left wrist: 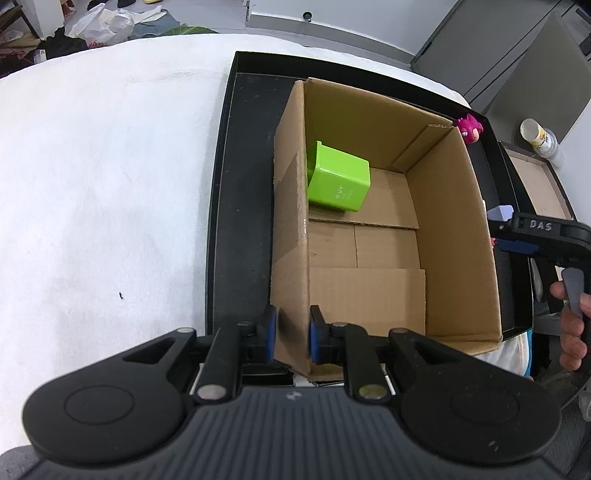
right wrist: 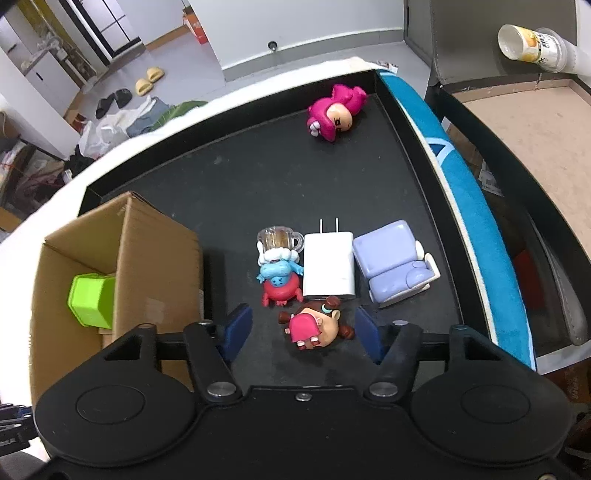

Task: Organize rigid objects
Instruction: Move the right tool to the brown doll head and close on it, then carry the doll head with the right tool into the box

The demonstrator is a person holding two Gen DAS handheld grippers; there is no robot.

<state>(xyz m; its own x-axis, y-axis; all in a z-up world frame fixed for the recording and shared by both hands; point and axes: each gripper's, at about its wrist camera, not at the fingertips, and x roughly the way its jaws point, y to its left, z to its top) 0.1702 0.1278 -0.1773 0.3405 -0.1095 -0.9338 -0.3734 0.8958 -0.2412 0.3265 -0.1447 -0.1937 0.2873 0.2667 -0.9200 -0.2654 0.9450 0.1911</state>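
While the right hand-held gripper [right wrist: 303,328] gapes around it, doll [right wrist: 314,326] lies crosswise.

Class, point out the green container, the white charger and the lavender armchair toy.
green container [left wrist: 338,182], left wrist view, its upturned side.
white charger [right wrist: 330,264], right wrist view, flat top face.
lavender armchair toy [right wrist: 386,253], right wrist view, backrest.

My table has a white cloth [left wrist: 92,166]. Far left: floor w/ plastic bags [left wrist: 105,24], yellow slippers [right wrist: 149,80], clothes. Far right: grey cabinets [left wrist: 491,48], white wall [right wrist: 295,26].
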